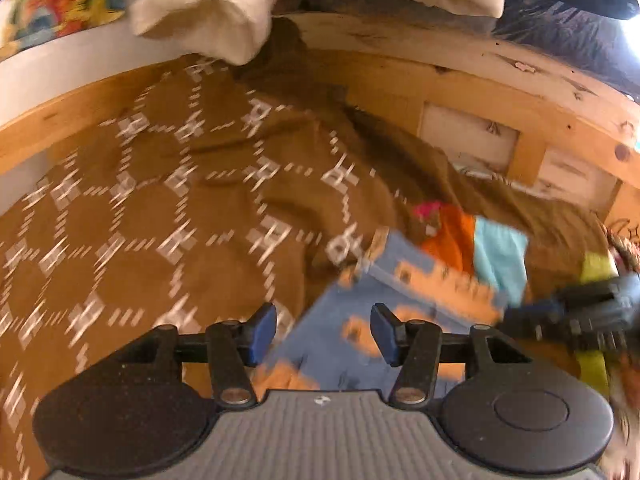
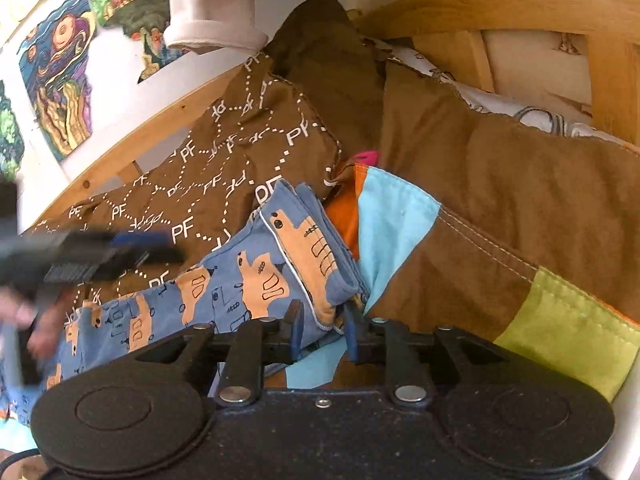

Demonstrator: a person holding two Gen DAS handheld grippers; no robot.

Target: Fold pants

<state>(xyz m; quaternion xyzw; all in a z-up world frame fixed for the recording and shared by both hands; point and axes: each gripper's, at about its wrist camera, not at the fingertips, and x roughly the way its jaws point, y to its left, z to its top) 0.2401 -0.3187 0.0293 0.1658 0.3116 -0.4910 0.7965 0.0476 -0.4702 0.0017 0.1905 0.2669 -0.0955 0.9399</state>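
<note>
While folded, pants point(image 2: 256, 280) beside blanket point(image 2: 224, 152)

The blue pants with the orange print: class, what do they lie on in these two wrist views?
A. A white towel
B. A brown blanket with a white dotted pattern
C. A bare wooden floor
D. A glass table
B: the blue pants lie on the brown blanket with its white dotted lines and letters, seen also in the left wrist view, inside a wooden bed frame.
</note>
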